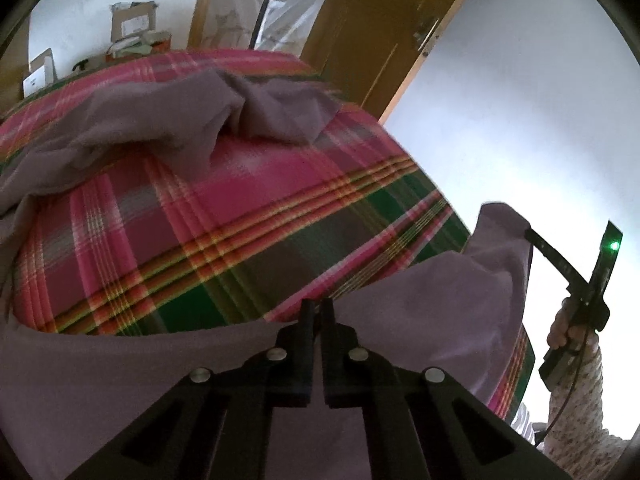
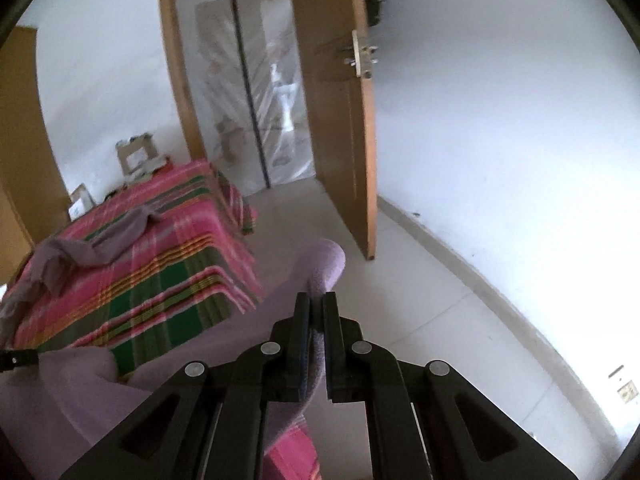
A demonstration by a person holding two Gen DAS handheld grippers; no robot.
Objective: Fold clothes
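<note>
**Operator:** Both grippers are clamped on the mauve garment (image 1: 420, 304). Left gripper (image 1: 318, 306) has its jaws pinched together on the near hem; right gripper (image 2: 318, 300) bites a bunched corner, raised off the bed's edge.

**Spotter:** Where's the rest?

**Operator:** Draped ahead of the left gripper over the plaid bedspread (image 1: 200, 216), far end crumpled.

**Spotter:** Risks?

**Operator:** I'd say the left's thin pinch could slip if I pull hard, and the crumpled end may drag and fold crooked.
</note>
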